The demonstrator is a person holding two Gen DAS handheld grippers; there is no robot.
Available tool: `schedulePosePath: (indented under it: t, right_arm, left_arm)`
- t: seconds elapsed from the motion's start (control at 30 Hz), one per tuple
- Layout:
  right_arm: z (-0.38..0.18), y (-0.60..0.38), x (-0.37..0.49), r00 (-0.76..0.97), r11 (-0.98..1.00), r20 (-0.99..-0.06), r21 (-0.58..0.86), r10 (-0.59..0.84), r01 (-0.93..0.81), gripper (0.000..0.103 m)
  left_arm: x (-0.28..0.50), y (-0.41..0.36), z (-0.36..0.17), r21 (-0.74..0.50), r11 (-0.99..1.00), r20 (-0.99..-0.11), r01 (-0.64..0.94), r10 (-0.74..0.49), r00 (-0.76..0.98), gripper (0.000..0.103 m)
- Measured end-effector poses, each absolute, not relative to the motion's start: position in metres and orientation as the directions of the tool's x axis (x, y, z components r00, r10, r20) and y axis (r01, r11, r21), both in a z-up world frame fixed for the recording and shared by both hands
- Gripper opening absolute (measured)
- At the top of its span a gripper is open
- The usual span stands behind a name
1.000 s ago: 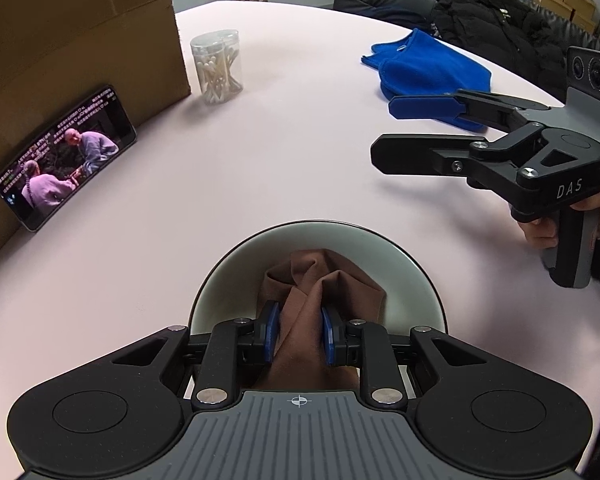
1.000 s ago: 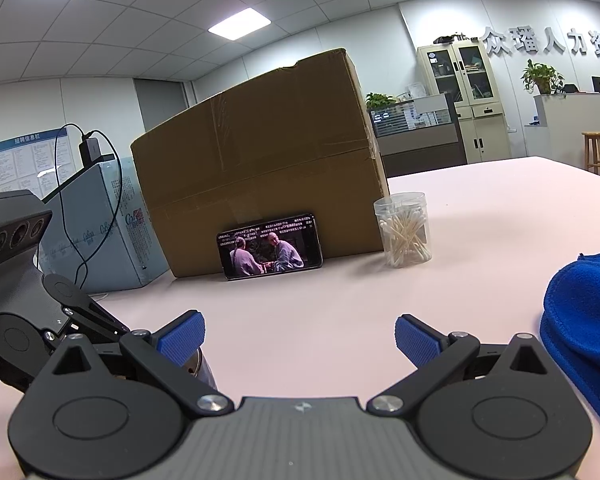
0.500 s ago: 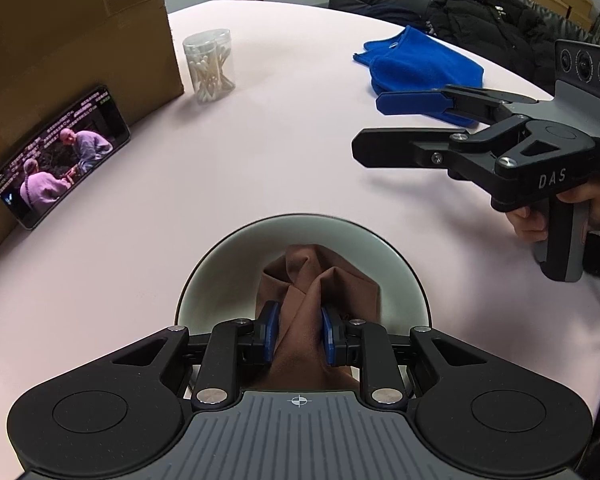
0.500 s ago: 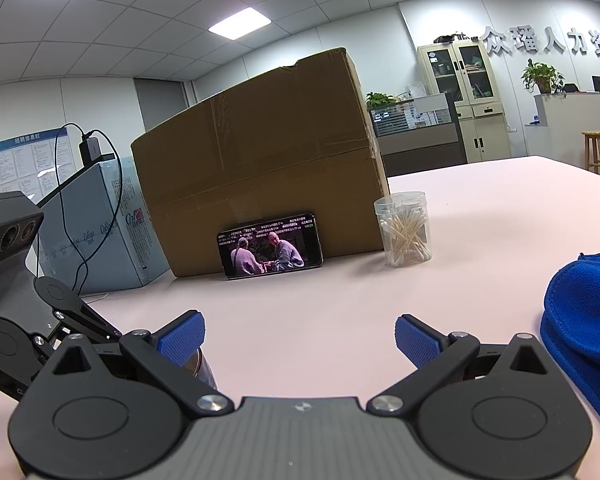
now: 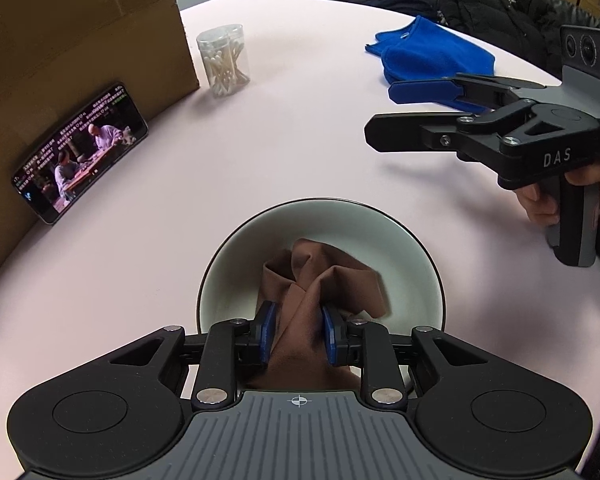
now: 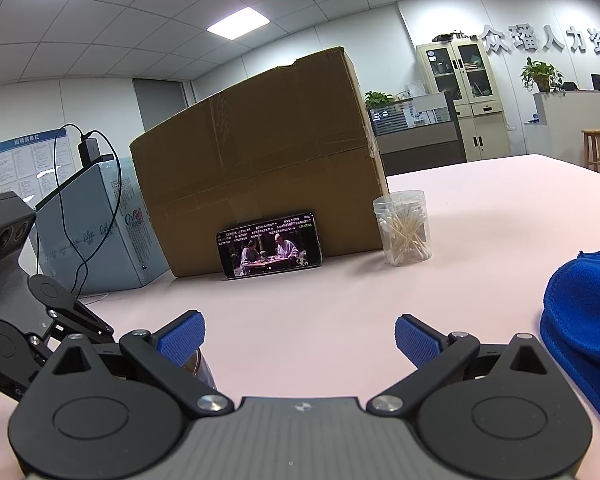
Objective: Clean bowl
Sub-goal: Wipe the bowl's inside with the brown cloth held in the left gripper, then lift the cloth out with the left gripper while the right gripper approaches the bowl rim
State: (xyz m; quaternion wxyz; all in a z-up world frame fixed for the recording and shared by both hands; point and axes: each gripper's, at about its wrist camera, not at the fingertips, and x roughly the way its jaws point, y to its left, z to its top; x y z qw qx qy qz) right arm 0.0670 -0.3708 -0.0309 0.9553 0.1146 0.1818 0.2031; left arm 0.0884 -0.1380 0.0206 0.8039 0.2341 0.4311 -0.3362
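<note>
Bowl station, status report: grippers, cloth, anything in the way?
Left gripper opening, brown cloth between its pads, inside the bowl. Right gripper open, empty, off the bowl's right. Nothing blocking.

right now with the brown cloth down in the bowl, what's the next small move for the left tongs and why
Probably finish opening and lift clear. The left tongs are opening, with the brown cloth between the pads and bunched in the bowl. The right tongs hang open over bare table beside the bowl, holding nothing. Letting go looks like the move under way.
</note>
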Motion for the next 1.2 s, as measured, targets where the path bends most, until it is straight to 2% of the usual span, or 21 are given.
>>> schedulePosePath:
  t: [0.17,0.3,0.4,0.53,0.63,0.67,0.8,0.9,0.97,1.1,1.2]
  right_arm:
    - [-0.031,-0.371,0.067,0.852,0.892,-0.3,0.292,0.429,-0.347,0.103]
    - [-0.031,-0.371,0.066,0.853,0.892,-0.299,0.291,0.429,-0.347,0.103]
    - [-0.03,-0.373,0.064,0.852,0.891,-0.299,0.291,0.43,-0.347,0.103]
    - [-0.03,-0.373,0.064,0.851,0.891,-0.301,0.292,0.431,-0.348,0.103]
    - [-0.03,-0.373,0.064,0.85,0.891,-0.302,0.292,0.432,-0.349,0.103]
    - [-0.03,-0.373,0.064,0.849,0.89,-0.302,0.293,0.432,-0.349,0.103]
    - [-0.03,-0.374,0.063,0.847,0.888,-0.303,0.296,0.436,-0.352,0.103]
    - [-0.03,-0.374,0.064,0.845,0.886,-0.303,0.3,0.44,-0.354,0.103]
    - [-0.031,-0.374,0.065,0.843,0.884,-0.305,0.303,0.443,-0.355,0.103]
    - [-0.032,-0.373,0.067,0.836,0.878,-0.308,0.31,0.455,-0.364,0.103]
    - [-0.033,-0.372,0.068,0.816,0.86,-0.306,0.323,0.49,-0.395,0.103]
  left_arm:
    - [0.088,-0.142,0.022,0.084,0.662,-0.848,0.745,-0.344,0.402,0.043]
    - [0.097,-0.145,0.017,0.055,0.682,-0.854,0.73,-0.347,0.388,0.048]
    - [0.103,-0.146,0.016,0.032,0.692,-0.85,0.721,-0.36,0.384,0.049]
    - [0.101,-0.147,0.015,0.008,0.68,-0.847,0.733,-0.385,0.367,0.042]
    - [0.099,-0.145,0.014,0.002,0.677,-0.841,0.736,-0.397,0.367,0.03]
    - [0.097,-0.144,0.014,0.007,0.678,-0.839,0.735,-0.396,0.373,0.017]
    - [0.092,-0.133,0.017,0.029,0.718,-0.803,0.696,-0.398,0.444,0.014]
    - [0.082,-0.112,0.03,-0.011,0.768,-0.717,0.641,-0.453,0.53,0.014]
    - [0.072,-0.091,0.038,-0.072,0.807,-0.629,0.586,-0.492,0.602,0.014]
    - [0.052,-0.052,0.042,-0.168,0.865,-0.498,0.473,-0.489,0.716,0.014]
    - [0.04,-0.024,0.033,-0.293,0.875,-0.426,0.385,-0.48,0.767,0.014]
